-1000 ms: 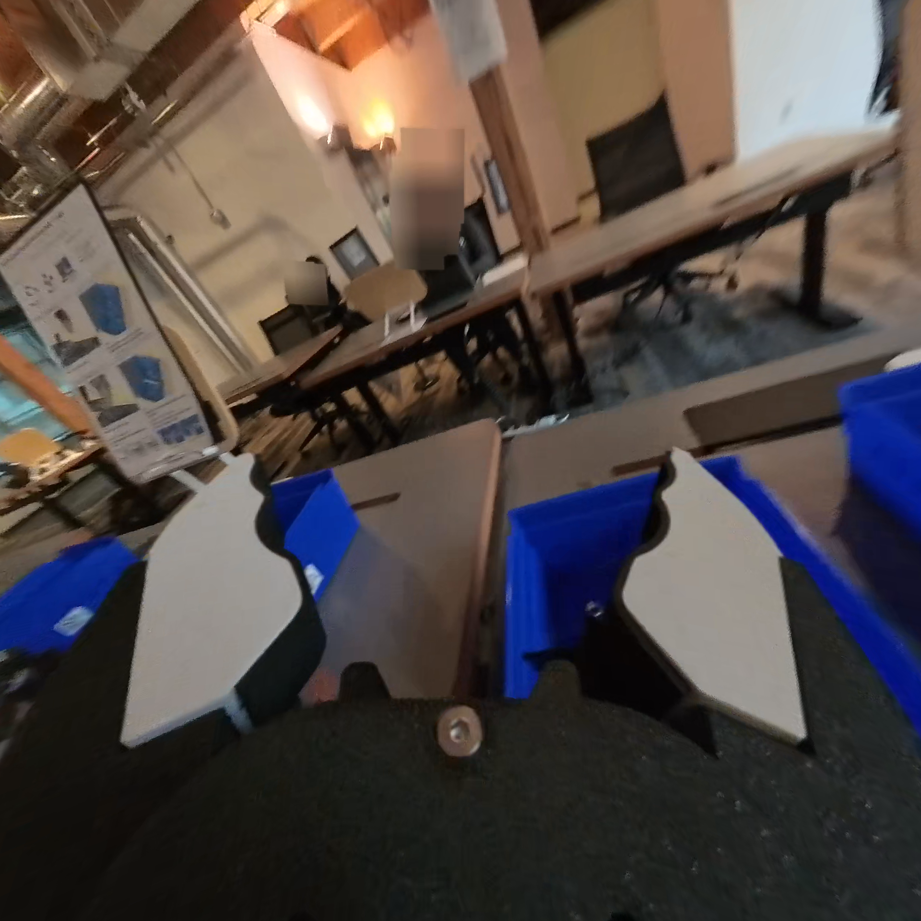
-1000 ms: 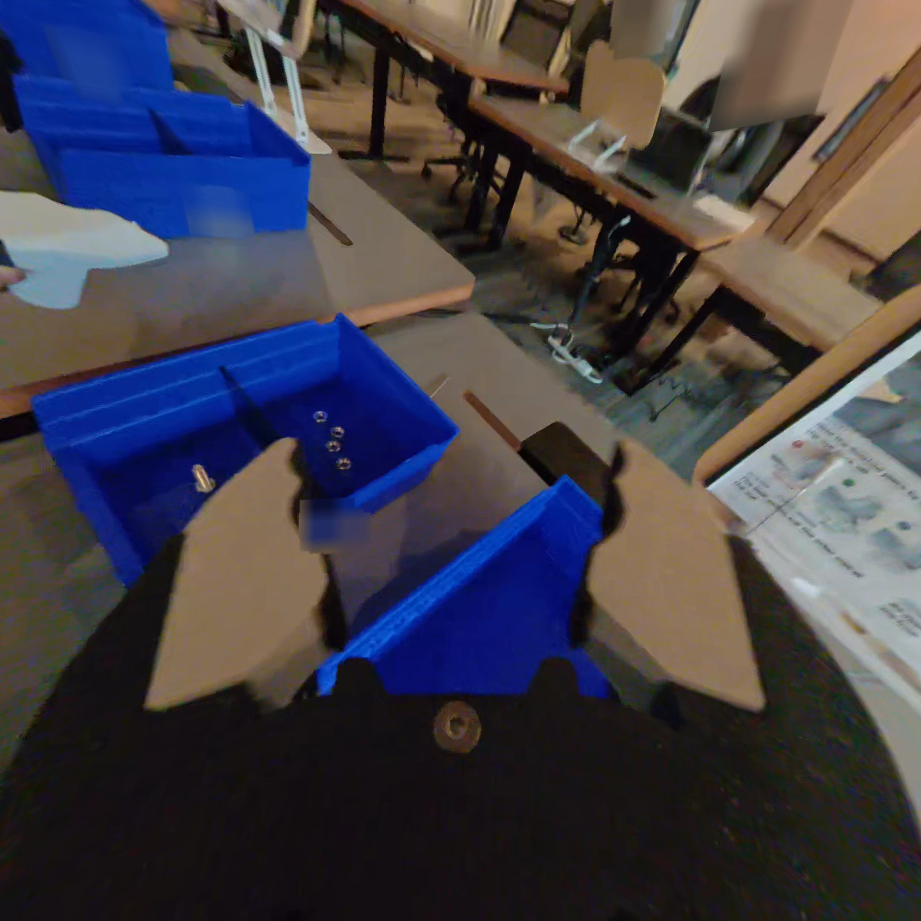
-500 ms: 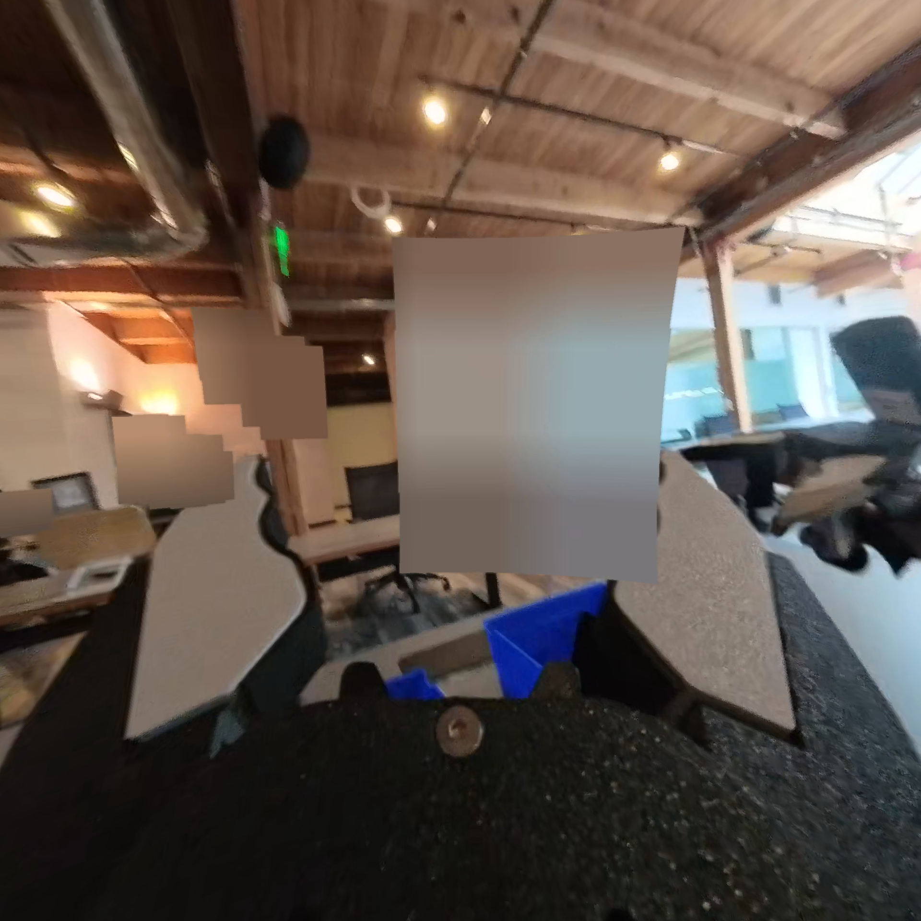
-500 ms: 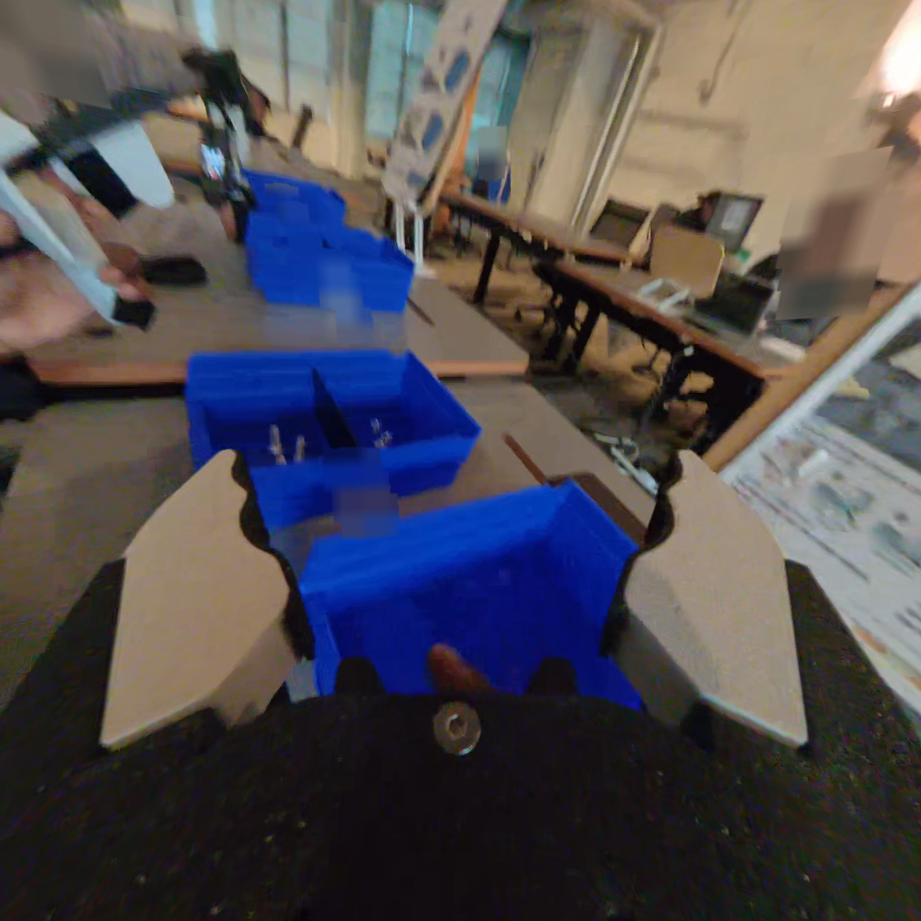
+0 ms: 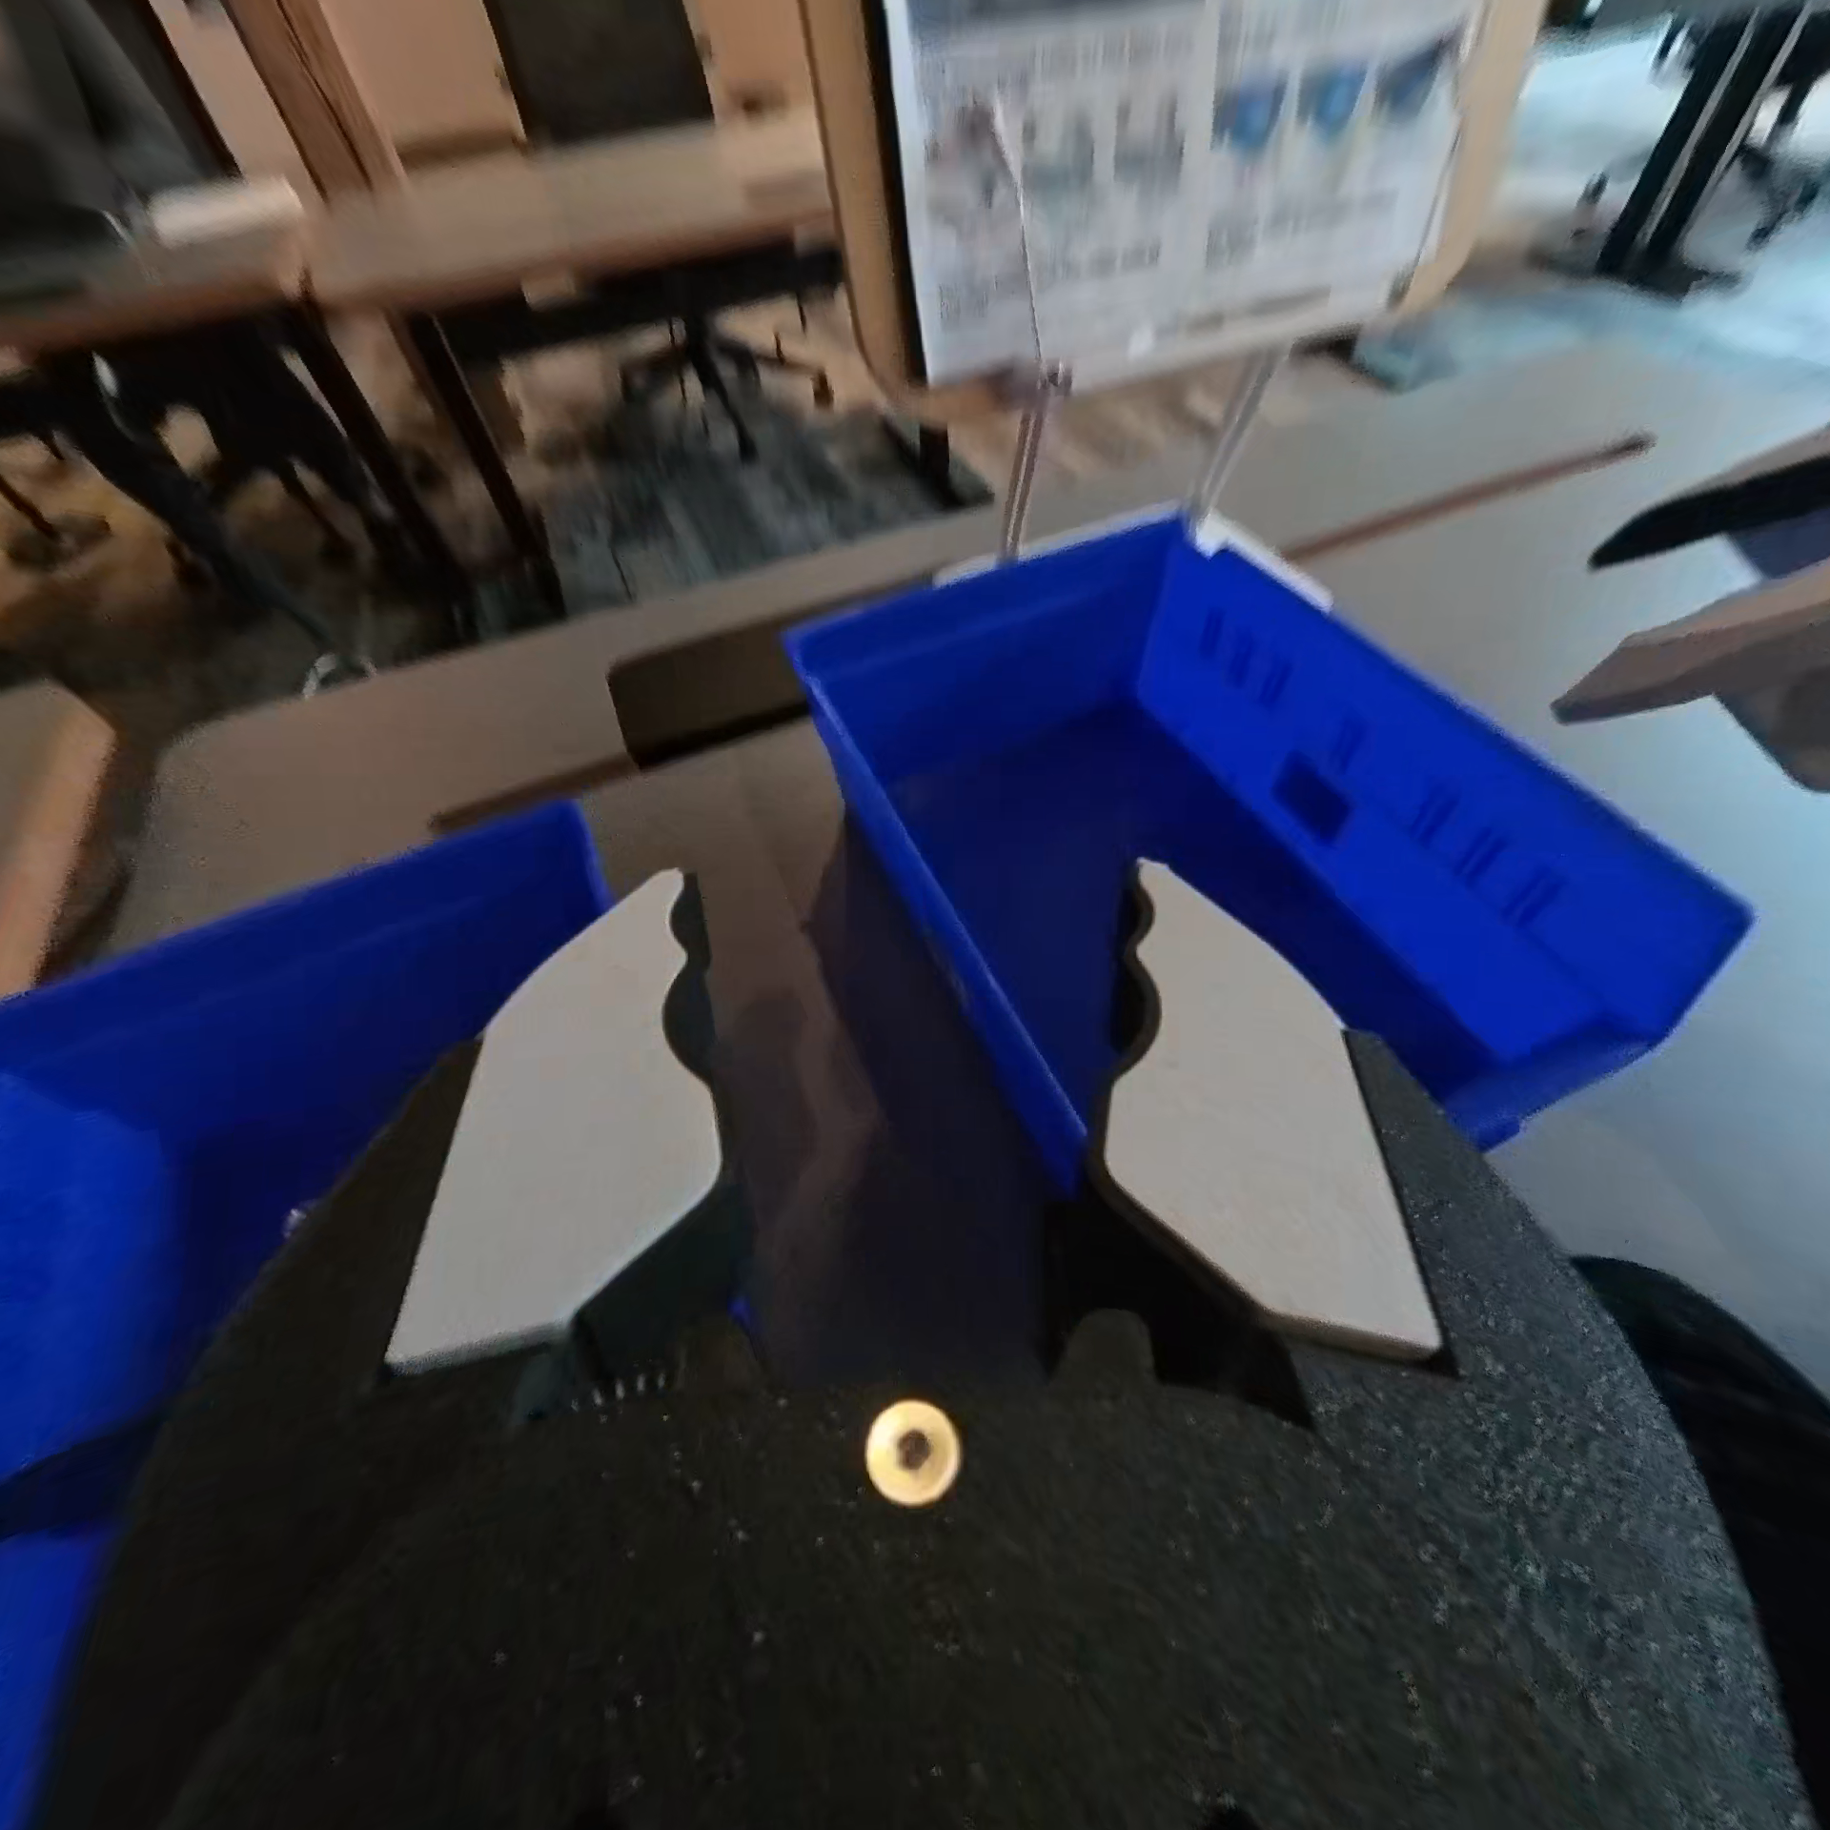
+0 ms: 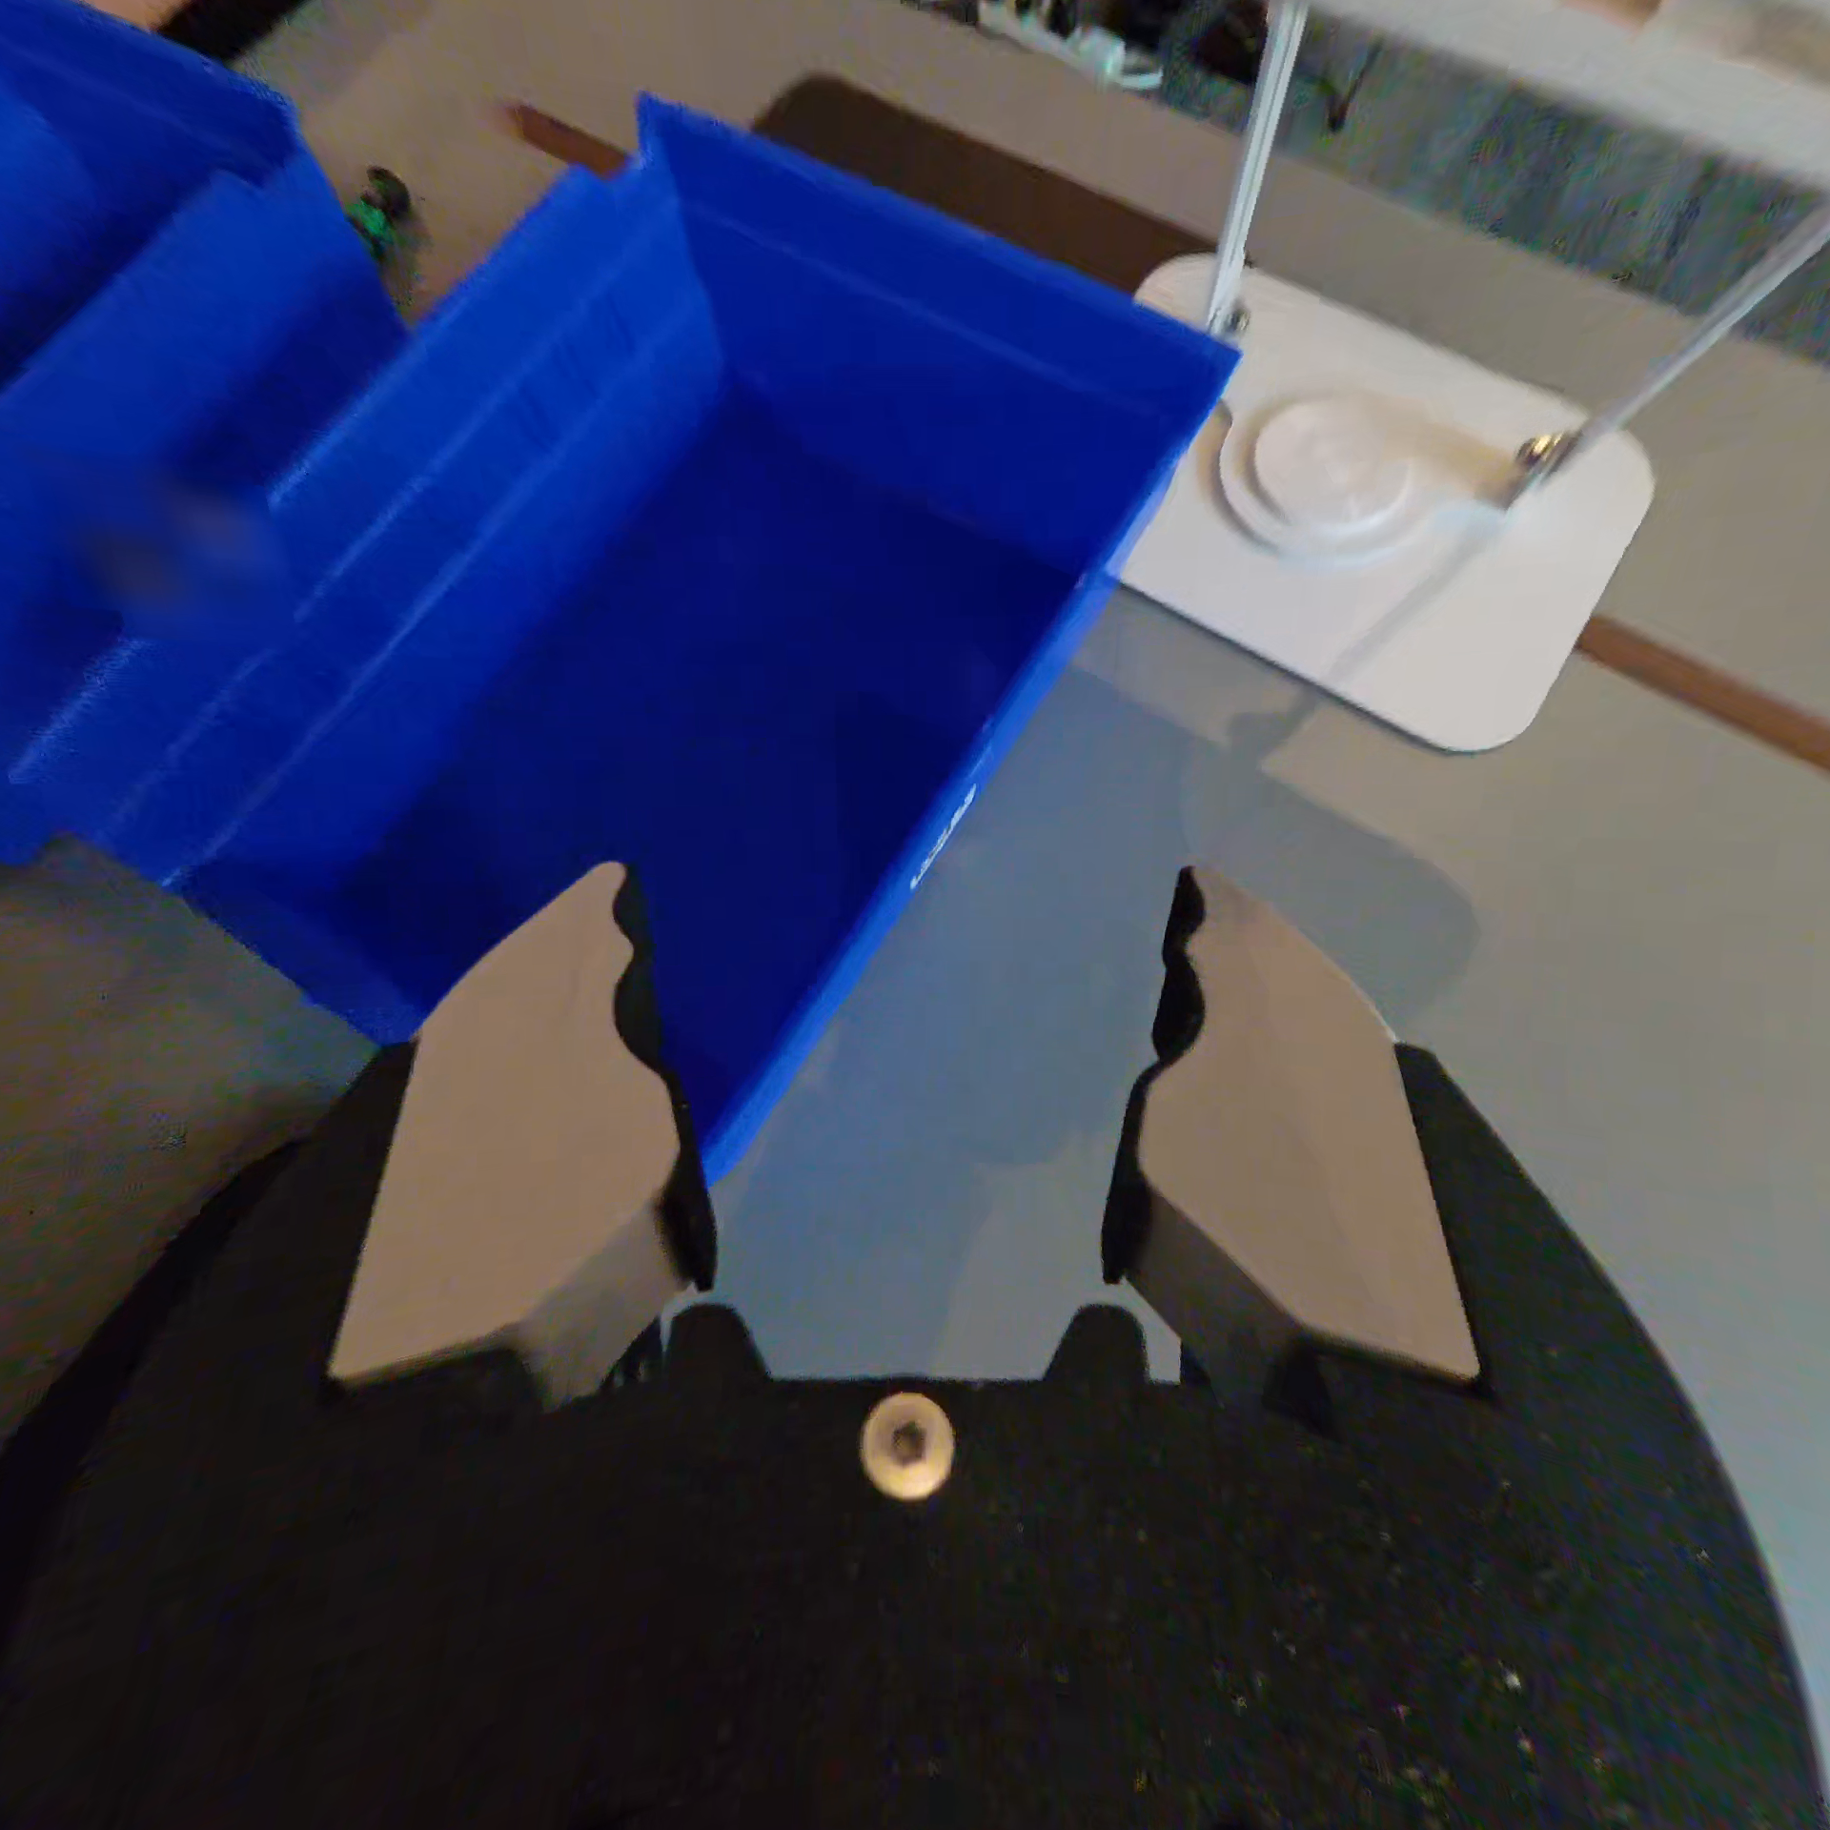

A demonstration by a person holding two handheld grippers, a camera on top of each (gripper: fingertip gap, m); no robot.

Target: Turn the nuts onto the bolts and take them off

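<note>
2 grippers hang over a grey table (image 6: pixel 1485 990) with their fingers spread wide and nothing between them. No nut or bolt can be made out in either view; the pictures are smeared by motion, so where those parts lie cannot be told.

Nearest in the left wrist view, the left gripper (image 5: pixel 911 1000) is above the strip of table between 2 blue bins. Its right finger overlaps the near corner of the empty blue bin (image 5: pixel 1386 792), while its left finger lies over the edge of the second blue bin (image 5: pixel 248 1040). Whether either finger touches a bin cannot be told. Farther right, the tips of the other gripper's fingers enter at the frame edge. Beyond the bins stands a printed sheet on a stand (image 5: pixel 1169 168), then desks and chairs.

From the right wrist view, the right gripper (image 6: pixel 901 941) straddles the near right wall of the empty blue bin (image 6: pixel 891 327); its left finger is over the bin's inside, its right finger over bare table. Past the bin sits the stand's white base (image 6: pixel 1436 594).
</note>
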